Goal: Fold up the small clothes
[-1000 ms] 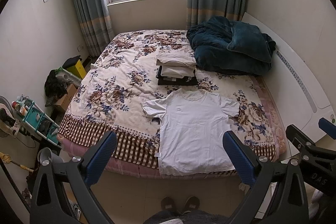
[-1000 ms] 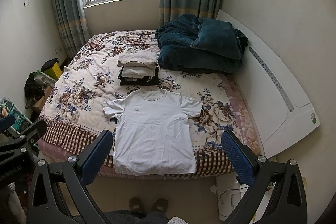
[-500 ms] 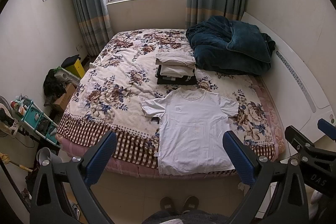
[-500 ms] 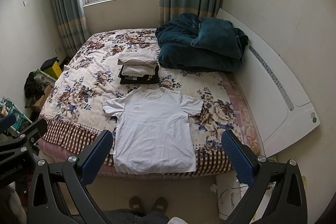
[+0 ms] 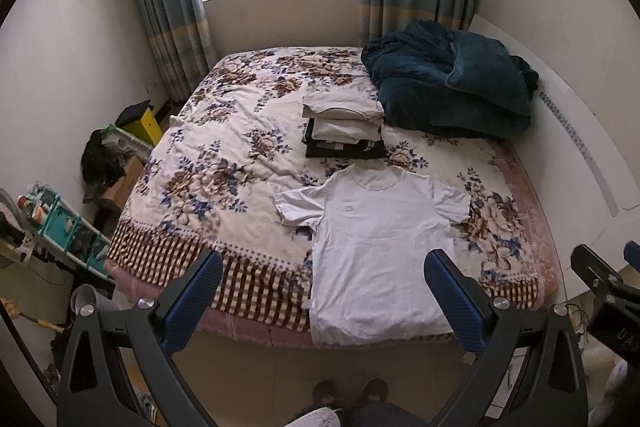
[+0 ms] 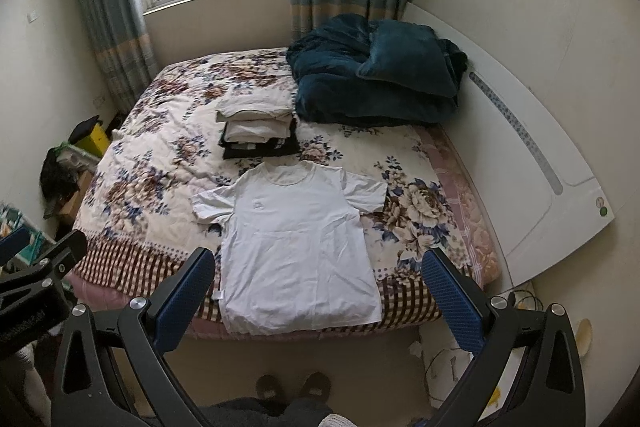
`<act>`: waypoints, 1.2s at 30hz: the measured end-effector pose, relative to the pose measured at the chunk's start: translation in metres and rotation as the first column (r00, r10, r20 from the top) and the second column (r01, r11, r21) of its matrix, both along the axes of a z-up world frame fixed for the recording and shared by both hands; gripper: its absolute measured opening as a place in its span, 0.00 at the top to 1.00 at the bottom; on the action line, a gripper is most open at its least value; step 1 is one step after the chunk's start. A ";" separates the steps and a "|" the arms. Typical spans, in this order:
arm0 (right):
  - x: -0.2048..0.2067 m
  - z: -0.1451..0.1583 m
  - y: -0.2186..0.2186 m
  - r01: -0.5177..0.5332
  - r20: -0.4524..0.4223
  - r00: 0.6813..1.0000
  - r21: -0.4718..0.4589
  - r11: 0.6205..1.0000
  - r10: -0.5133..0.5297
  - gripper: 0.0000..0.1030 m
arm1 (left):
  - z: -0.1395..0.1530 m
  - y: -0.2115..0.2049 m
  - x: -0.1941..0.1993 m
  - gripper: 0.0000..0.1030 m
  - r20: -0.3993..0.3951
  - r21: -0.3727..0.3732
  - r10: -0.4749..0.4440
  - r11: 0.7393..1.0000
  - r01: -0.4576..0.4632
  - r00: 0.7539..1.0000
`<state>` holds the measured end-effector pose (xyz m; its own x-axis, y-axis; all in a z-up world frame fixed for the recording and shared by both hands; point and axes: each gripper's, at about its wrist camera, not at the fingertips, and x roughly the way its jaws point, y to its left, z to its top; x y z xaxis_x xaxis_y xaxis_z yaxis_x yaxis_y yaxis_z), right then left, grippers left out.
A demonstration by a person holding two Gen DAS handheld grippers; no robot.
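A white T-shirt (image 5: 376, 247) (image 6: 296, 247) lies spread flat, front up, on the near part of the floral bed, its hem at the bed's edge. Behind its collar stands a stack of folded clothes (image 5: 344, 127) (image 6: 258, 125), light pieces over dark ones. My left gripper (image 5: 324, 301) is held high over the floor in front of the bed, open, nothing between its blue pads. My right gripper (image 6: 316, 301) hangs beside it at the same height, also open and empty. Both are well short of the shirt.
A dark teal blanket (image 5: 448, 83) (image 6: 376, 79) is heaped at the back right of the bed (image 5: 224, 163). A white headboard panel (image 6: 532, 163) leans along the right wall. Boxes and a teal rack (image 5: 60, 227) crowd the floor on the left. The person's slippers (image 6: 294, 385) stand at the bed's foot.
Both grippers have drifted slightly, so the bed and shirt sit a little higher in the views. The shirt and the stack have not moved, and both grippers stay open.
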<state>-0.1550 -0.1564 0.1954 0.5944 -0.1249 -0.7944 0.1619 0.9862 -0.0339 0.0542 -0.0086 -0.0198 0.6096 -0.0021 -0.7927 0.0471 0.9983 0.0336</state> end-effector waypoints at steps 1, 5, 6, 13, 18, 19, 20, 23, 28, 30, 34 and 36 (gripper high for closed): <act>0.006 -0.005 -0.001 0.013 -0.001 1.000 -0.001 1.000 -0.013 0.00 | -0.008 0.001 0.008 0.00 -0.004 0.012 -0.001 1.000 0.001 1.000; 0.047 -0.041 -0.010 0.101 -0.024 0.995 -0.007 0.995 -0.102 0.00 | -0.041 -0.003 0.048 0.00 -0.011 0.048 -0.013 0.999 0.013 1.000; 0.059 -0.050 -0.012 0.116 -0.036 0.993 -0.002 0.993 -0.116 0.00 | -0.051 -0.007 0.061 0.00 -0.014 0.046 -0.020 0.999 0.020 1.000; 0.166 -0.132 -0.040 0.180 -0.105 0.978 0.005 0.984 -0.178 0.00 | -0.123 -0.037 0.152 0.00 -0.106 0.070 0.006 0.998 0.002 0.994; 0.247 -0.199 -0.079 0.194 -0.168 0.968 0.023 0.981 -0.188 0.00 | -0.175 -0.072 0.220 0.00 -0.139 0.119 0.053 0.992 -0.037 0.989; 0.271 -0.220 -0.092 0.191 -0.179 0.967 0.037 0.981 -0.182 0.00 | -0.187 -0.079 0.234 0.00 -0.147 0.131 0.061 0.990 -0.042 0.987; 0.290 -0.236 -0.104 0.194 -0.191 0.964 0.036 0.980 -0.184 0.00 | -0.202 -0.085 0.248 0.00 -0.157 0.145 0.072 0.988 -0.049 0.985; 0.347 -0.298 -0.141 0.204 -0.254 0.951 0.079 0.976 -0.179 0.00 | -0.261 -0.100 0.292 0.00 -0.217 0.167 0.110 0.983 -0.074 0.970; 0.429 -0.414 -0.203 0.279 -0.367 0.907 0.163 0.946 -0.204 0.00 | -0.363 -0.122 0.343 0.00 -0.307 0.198 0.146 0.976 -0.086 0.940; 0.454 -0.467 -0.234 0.345 -0.414 0.878 0.197 0.918 -0.241 0.00 | -0.405 -0.131 0.358 0.00 -0.340 0.213 0.152 0.974 -0.082 0.928; 0.466 -0.568 -0.297 0.508 -0.498 0.798 0.258 0.822 -0.338 0.00 | -0.481 -0.140 0.372 0.00 -0.424 0.210 0.161 0.975 -0.076 0.891; 0.456 -0.606 -0.323 0.578 -0.529 0.755 0.258 0.774 -0.388 0.00 | -0.518 -0.142 0.374 0.00 -0.469 0.217 0.173 0.973 -0.076 0.866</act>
